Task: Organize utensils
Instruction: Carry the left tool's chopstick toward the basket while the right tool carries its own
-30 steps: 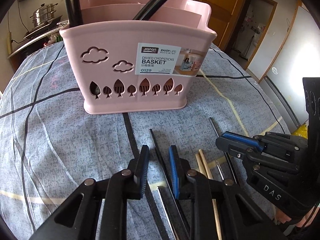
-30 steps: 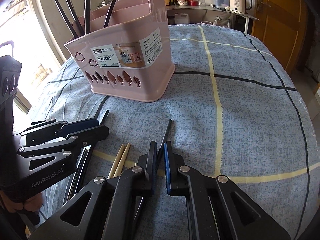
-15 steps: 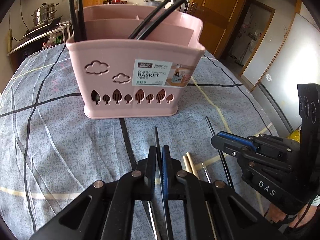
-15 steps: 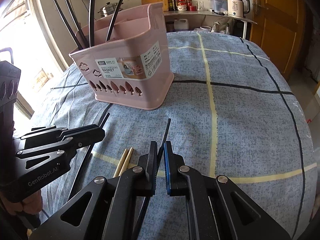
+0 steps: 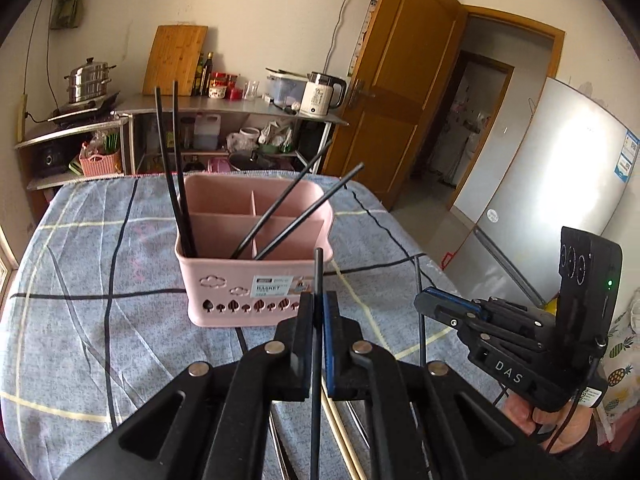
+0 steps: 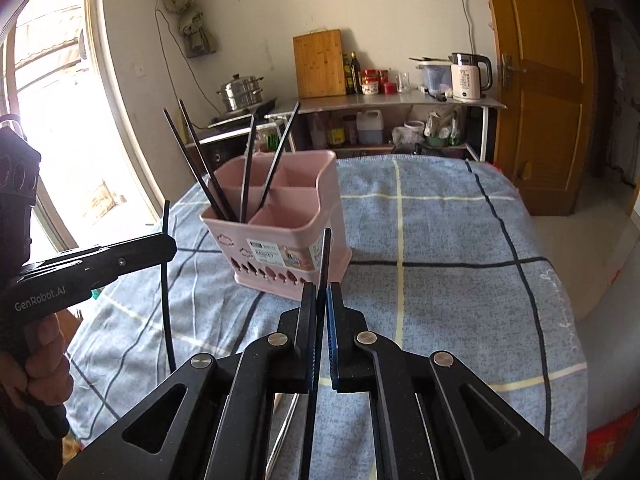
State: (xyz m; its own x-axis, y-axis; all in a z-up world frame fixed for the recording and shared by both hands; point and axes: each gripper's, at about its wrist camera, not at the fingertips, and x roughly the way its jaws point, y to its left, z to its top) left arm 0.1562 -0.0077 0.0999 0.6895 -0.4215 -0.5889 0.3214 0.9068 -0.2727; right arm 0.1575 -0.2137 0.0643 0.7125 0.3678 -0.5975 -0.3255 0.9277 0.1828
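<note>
We see basket [image 5: 256, 276] on worktop [image 5: 100, 340] | four chopsticks [image 5: 176, 184] stand in basket's front compartments | counter [image 5: 224, 106] behind worktop | door [image 5: 400, 92] right of counter | kettle [image 5: 320, 94] on counter

Cream walls; bright arched window [image 6: 60, 128] left of frame; wooden door [image 5: 404, 92] upper right; steel shelf unit [image 5: 224, 108] behind; refrigerator [image 5: 560, 184] right edge.
</note>
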